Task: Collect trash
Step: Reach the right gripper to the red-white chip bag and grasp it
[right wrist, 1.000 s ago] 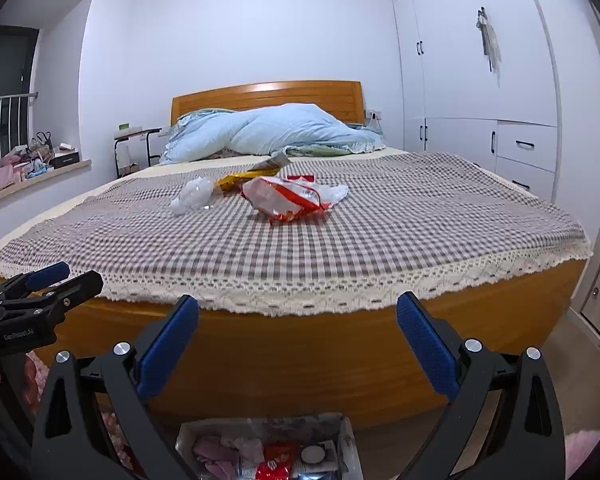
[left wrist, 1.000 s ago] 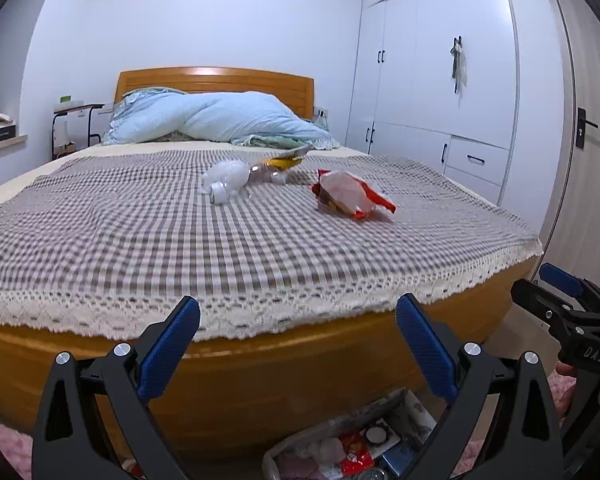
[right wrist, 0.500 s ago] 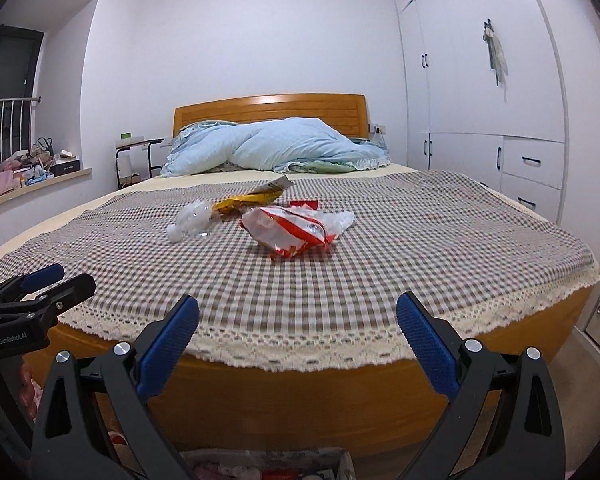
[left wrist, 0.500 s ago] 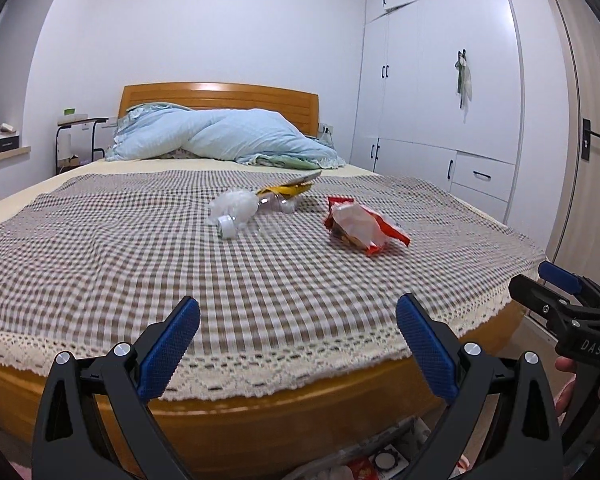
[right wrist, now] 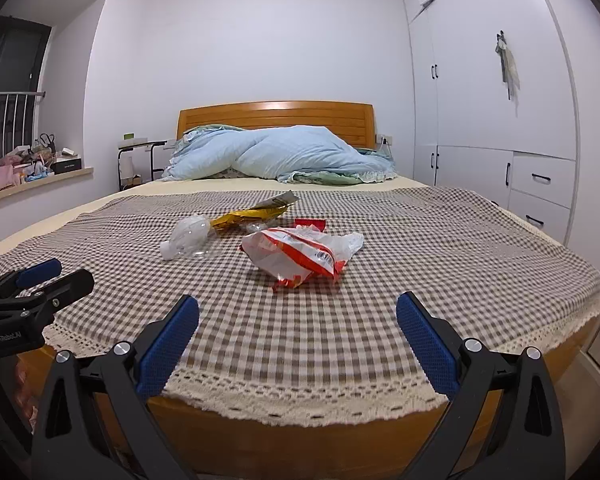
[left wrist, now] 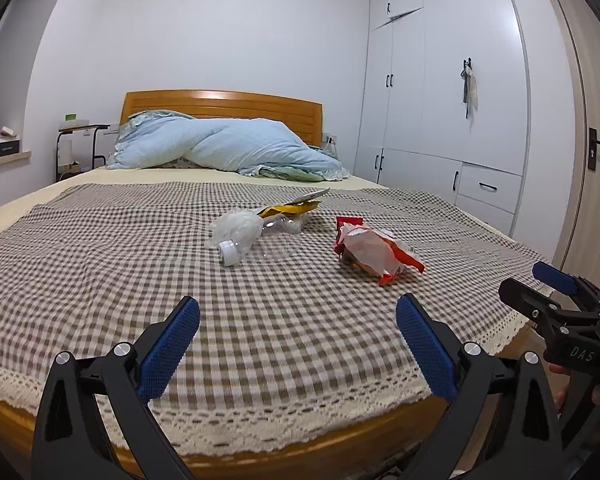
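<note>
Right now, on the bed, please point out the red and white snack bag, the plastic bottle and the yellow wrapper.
snack bag (right wrist: pixel 300 254): right wrist view, on its crumpled middle.
plastic bottle (left wrist: pixel 240 229): left wrist view, on its crushed body.
yellow wrapper (right wrist: pixel 248 215): right wrist view, on its yellow face.

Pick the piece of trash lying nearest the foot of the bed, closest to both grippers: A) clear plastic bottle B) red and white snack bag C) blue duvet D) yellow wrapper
B: the red and white snack bag lies closest to the foot edge, with the clear plastic bottle and yellow wrapper farther back toward the headboard.
</note>
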The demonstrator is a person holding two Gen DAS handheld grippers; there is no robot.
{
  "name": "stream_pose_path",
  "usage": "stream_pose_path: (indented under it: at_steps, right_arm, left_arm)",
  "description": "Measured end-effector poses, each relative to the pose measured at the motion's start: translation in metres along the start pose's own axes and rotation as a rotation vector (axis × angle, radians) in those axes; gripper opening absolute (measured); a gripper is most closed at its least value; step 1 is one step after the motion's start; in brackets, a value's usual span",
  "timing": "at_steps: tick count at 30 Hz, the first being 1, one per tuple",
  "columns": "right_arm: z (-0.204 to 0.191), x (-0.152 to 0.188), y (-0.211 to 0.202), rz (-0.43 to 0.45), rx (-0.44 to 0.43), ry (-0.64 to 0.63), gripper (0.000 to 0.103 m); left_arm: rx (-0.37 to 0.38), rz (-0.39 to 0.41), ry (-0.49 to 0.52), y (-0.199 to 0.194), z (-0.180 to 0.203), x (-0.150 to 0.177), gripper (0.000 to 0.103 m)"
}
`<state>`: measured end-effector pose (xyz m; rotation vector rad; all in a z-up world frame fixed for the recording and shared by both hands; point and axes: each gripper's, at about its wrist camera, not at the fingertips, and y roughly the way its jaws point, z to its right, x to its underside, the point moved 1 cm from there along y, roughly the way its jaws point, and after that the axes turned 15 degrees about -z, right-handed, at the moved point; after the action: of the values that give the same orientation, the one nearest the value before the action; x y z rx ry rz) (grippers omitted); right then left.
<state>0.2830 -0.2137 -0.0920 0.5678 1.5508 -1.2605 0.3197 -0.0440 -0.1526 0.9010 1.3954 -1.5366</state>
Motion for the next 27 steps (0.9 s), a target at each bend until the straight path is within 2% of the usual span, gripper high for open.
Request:
stream_pose_path:
  at_steps: [13,27]
  right_arm:
    - [0.017,-0.023,0.037,0.0,0.012,0.0,0.095]
    - [0.016,-0.048,0.089,-0.027,0.026,-0.066,0.095]
  left_arm:
    - [0.005,0.023,0.015,0.032,0.007,-0.024,0.095]
    - [-0.001,0.028,0.006,0.075,0.001,-0.047,0.095]
